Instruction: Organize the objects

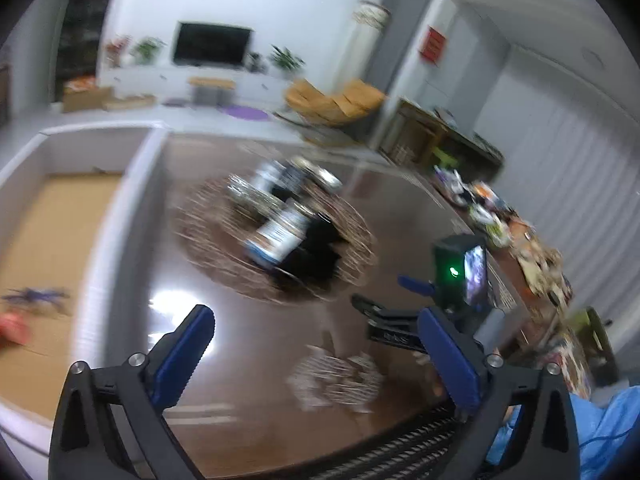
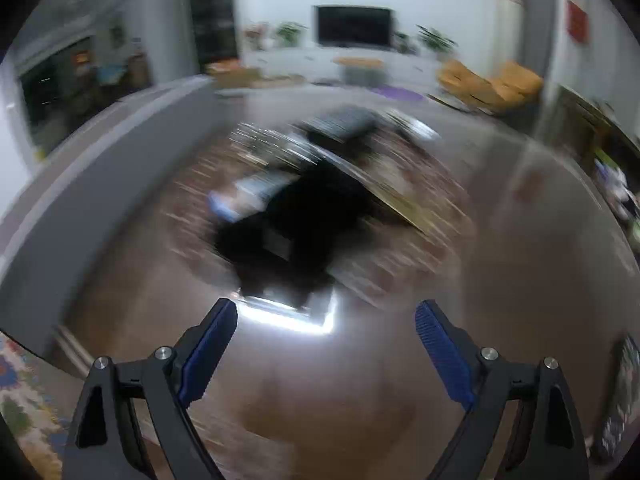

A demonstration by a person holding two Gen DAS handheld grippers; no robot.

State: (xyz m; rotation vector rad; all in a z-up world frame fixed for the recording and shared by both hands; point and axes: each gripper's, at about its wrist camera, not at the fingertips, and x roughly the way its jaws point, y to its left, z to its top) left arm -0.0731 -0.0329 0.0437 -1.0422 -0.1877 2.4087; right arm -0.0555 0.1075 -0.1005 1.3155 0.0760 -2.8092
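Both grippers, left (image 1: 320,350) and right (image 2: 326,340), gape wide with nothing between their blue pads. Ahead, blurred bottles (image 1: 280,236) and a black object (image 1: 316,252) sit heaped on a round woven mat (image 1: 208,240) on the brown table (image 1: 248,360).

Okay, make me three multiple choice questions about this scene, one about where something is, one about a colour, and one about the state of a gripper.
1. Where do the bottles lie?
A. On the round woven mat
B. Inside the white box
C. On the floor

2. What colour are the pads on the left gripper?
A. Red
B. Blue
C. Yellow

3. What state is the right gripper in?
A. Shut on a bottle
B. Shut on nothing
C. Open with nothing between its jaws

Answers: 1 A, the blurred bottles sit on the mat on the brown table. 2 B, both pads are blue. 3 C, its jaws stand wide apart over bare table.
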